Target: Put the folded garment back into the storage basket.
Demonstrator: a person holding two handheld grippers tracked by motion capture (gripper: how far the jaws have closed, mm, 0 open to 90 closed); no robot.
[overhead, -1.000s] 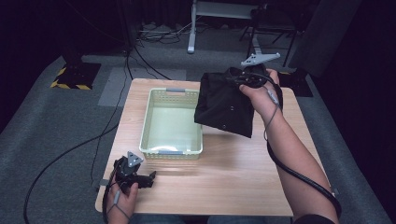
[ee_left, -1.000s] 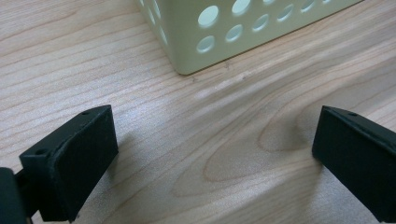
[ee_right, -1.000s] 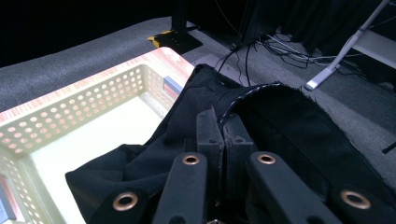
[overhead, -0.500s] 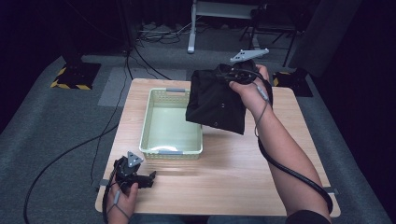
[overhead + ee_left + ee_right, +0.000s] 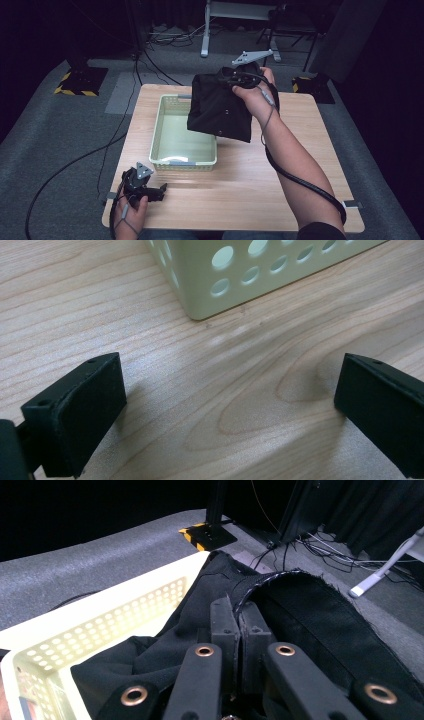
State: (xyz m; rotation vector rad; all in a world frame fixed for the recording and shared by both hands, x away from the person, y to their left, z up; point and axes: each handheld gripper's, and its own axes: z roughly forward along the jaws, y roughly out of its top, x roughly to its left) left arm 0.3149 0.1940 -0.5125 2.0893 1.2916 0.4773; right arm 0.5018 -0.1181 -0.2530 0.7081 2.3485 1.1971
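Since a second ago the right tongs (image 5: 235, 76) have carried the black garment (image 5: 220, 107) leftward, so the cloth now hangs below them over the far right corner of the pale green basket (image 5: 165, 160), clear of the worktop (image 5: 250, 190). Their jaws are pressed together on a fold of the garment's edge, as the right gripper view shows. Resting on the worktop just before the basket's near left corner, the left tongs (image 5: 159, 192) stand wide open, gripping nothing.
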